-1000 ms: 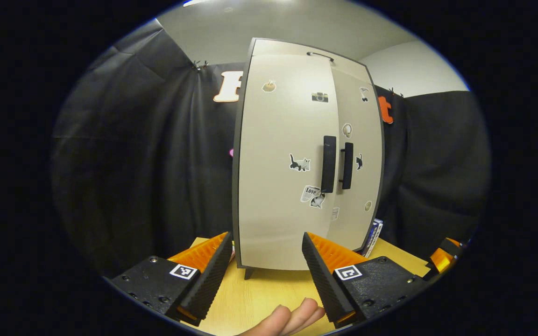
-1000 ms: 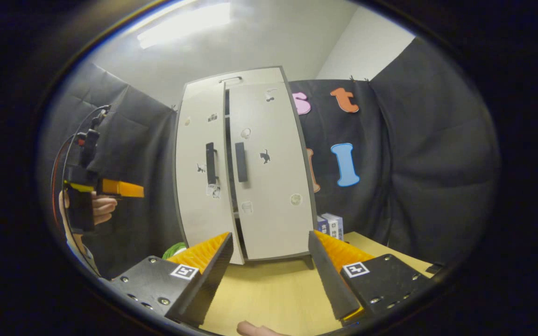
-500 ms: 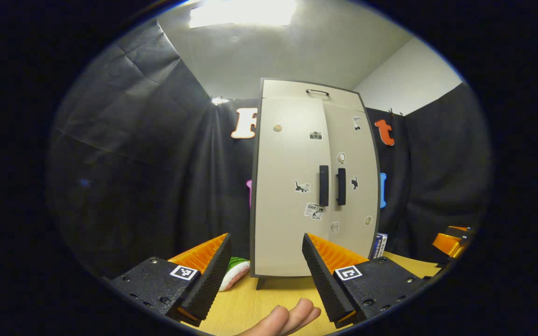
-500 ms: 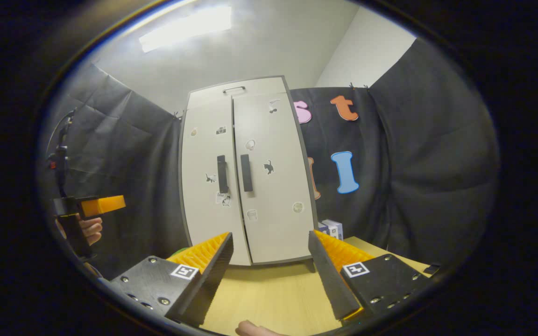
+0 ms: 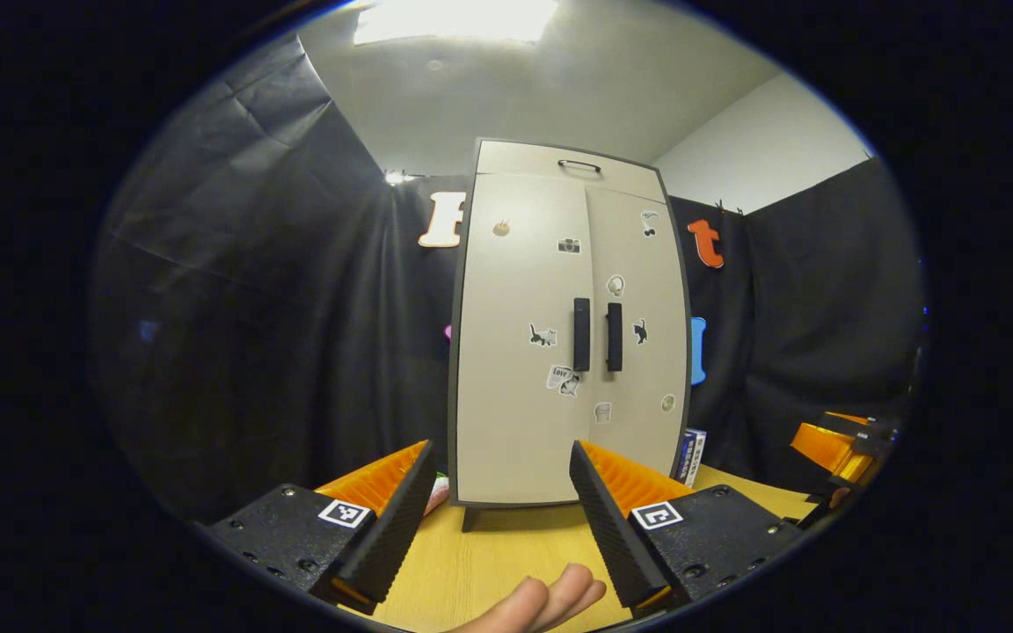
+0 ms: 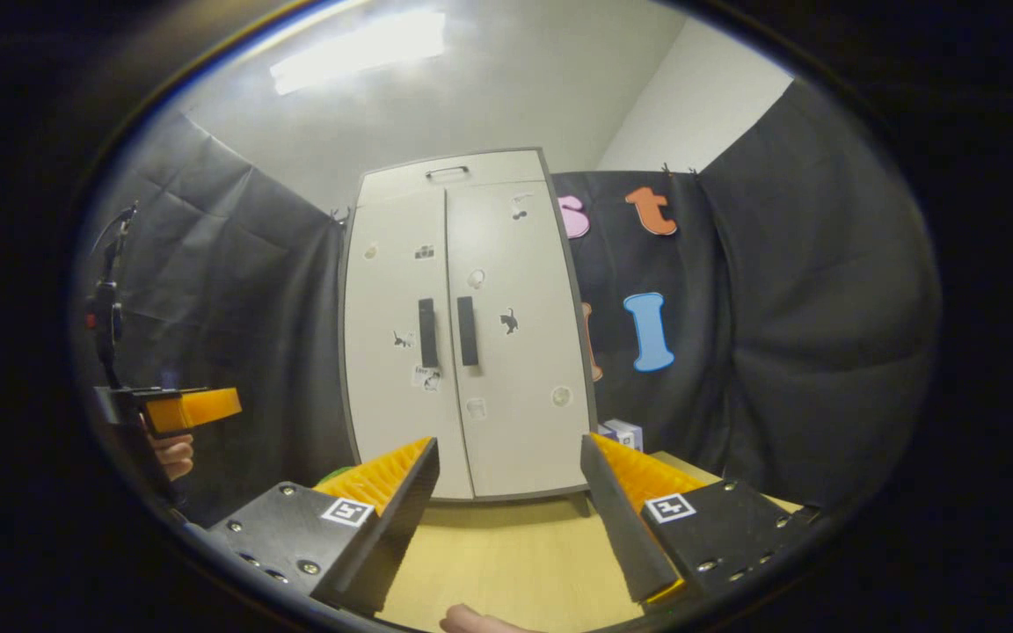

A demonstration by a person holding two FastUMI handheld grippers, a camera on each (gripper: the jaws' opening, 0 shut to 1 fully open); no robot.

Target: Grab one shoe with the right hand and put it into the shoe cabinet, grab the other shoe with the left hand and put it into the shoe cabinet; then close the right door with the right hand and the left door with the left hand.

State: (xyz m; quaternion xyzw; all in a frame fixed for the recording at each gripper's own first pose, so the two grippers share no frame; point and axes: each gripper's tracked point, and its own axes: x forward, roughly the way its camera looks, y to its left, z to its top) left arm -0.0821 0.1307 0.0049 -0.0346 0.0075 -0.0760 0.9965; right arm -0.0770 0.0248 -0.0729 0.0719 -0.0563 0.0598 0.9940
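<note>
The pale shoe cabinet (image 5: 559, 352) stands upright on the wooden table (image 5: 506, 549), both doors flush, their two dark handles (image 5: 598, 335) side by side. My left gripper (image 5: 499, 510) is open a short way in front of it, with nothing between its fingers. My right gripper (image 5: 823, 435) shows at the far right edge. In the right gripper view the same cabinet (image 6: 480, 352) has both doors shut. My right gripper (image 6: 511, 514) is open and empty before it. Off to the left, a hand holds the left gripper (image 6: 207, 406) level with the cabinet's lower half.
Small boxes (image 6: 623, 432) stand on the table by the cabinet's right side, also the boxes (image 5: 689, 453). A pink and green object (image 5: 438, 494) lies at the cabinet's left foot. Black cloth walls close in on both sides. Fingertips of a hand (image 5: 550, 602) show under the left gripper.
The left door, slightly ajar a second ago, now sits flush. Both grippers have drawn back from the cabinet, so it looks smaller. Both stay open.
</note>
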